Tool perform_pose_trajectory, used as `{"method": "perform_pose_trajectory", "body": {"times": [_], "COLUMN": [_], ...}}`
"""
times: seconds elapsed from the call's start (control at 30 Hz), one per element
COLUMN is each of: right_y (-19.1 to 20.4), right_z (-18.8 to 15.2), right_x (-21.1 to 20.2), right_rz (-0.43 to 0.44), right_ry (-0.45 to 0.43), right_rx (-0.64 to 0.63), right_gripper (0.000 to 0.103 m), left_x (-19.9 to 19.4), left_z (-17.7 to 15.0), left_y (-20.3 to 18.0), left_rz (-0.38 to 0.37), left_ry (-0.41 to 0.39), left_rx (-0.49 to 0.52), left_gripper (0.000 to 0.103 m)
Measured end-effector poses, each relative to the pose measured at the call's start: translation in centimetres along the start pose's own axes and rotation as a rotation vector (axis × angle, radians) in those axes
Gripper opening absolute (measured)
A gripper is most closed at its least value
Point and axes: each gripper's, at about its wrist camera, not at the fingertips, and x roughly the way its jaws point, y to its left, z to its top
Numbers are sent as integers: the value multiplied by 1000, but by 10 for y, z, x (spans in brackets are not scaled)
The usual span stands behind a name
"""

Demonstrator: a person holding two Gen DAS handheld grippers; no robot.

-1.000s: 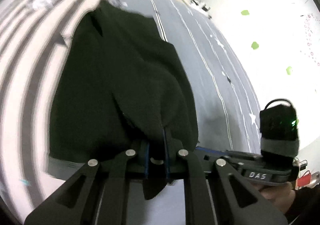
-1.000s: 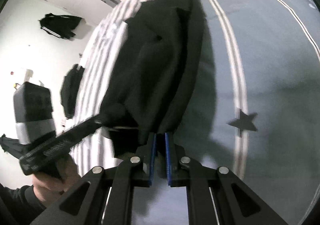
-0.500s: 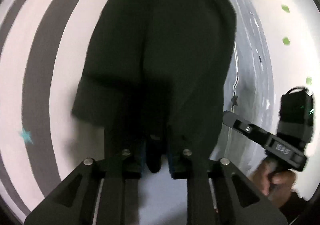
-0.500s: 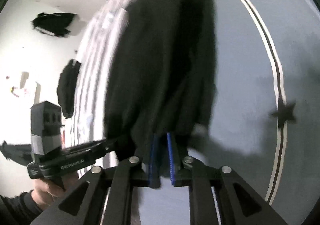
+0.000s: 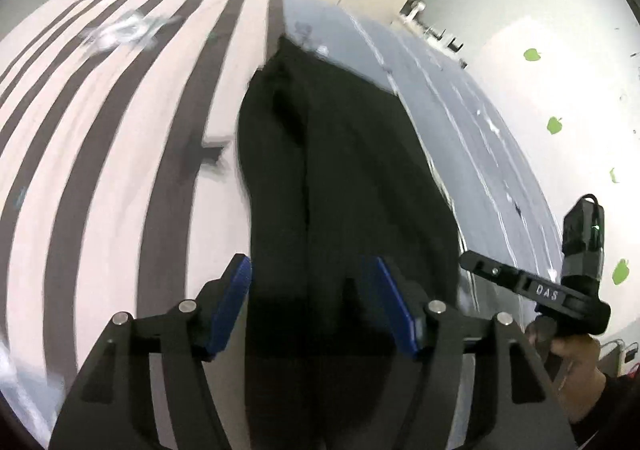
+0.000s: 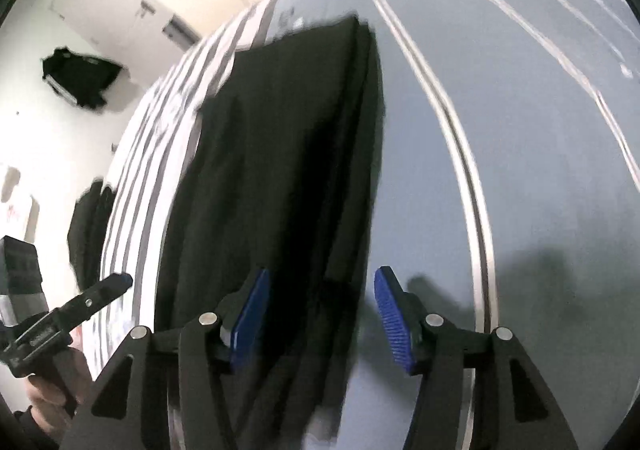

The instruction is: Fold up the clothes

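Note:
A black garment point(image 5: 340, 186) lies in a long folded strip on the bedsheet point(image 5: 120, 154), along the line where white-and-dark stripes meet plain grey-blue. My left gripper point(image 5: 312, 306) is open, its blue pads point(image 5: 230, 302) spread to either side of the cloth's near end. In the right wrist view the same garment point(image 6: 280, 170) runs away from the lens. The right gripper point(image 6: 320, 314) is open too, blue pads point(image 6: 390, 320) wide apart over the garment's near right edge. Each gripper shows in the other's view, hand-held: right gripper point(image 5: 532, 290), left gripper point(image 6: 68, 310).
The grey-blue half of the sheet point(image 6: 520, 130) carries white lines and small stars. Dark clothes point(image 6: 78, 80) hang on the white wall at left, and another dark item point(image 6: 90, 226) lies off the bed's left side. Green stickers point(image 5: 554, 125) dot the right wall.
Both grippers were shut on the black garment and carried it; now both have opened and let it go. The garment lies flat and elongated on the sheet.

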Motion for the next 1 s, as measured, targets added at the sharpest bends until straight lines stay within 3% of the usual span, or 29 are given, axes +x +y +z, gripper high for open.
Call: {"method": "perform_pose_trajectory", "body": {"times": [0.2, 0.4, 0.5, 0.57, 0.63, 0.7, 0.73, 0.87, 1.0], "right_y": [2, 14, 13, 7, 4, 3, 2, -6, -16], "right_z": [82, 158, 186, 197, 204, 211, 214, 231, 247], "right_x": [41, 74, 104, 121, 132, 141, 145, 159, 159], "right_rz": [-40, -75, -128, -148, -141, -121, -109, -56, -9], "right_ry": [-103, -181, -147, -120, -110, -106, -101, -67, -64], "right_rx": [-22, -98, -103, -93, -89, -88, -87, -60, 0], "right_gripper": [53, 53, 53, 53, 53, 51, 44, 18, 11], "left_x": [89, 152, 188, 203, 209, 212, 213, 215, 210], "left_z": [113, 188, 202, 209, 210, 212, 212, 222, 243], "left_y": [4, 0, 3, 4, 2, -1, -2, -5, -4], "left_rz": [-19, 5, 82, 84, 92, 107, 109, 122, 113], "left_ry": [-28, -17, 52, 71, 85, 85, 91, 103, 80], "left_rx": [-4, 48, 98, 120, 147, 187, 200, 226, 205], "left_gripper": [61, 61, 60, 53, 24, 12, 9, 6, 4]}}
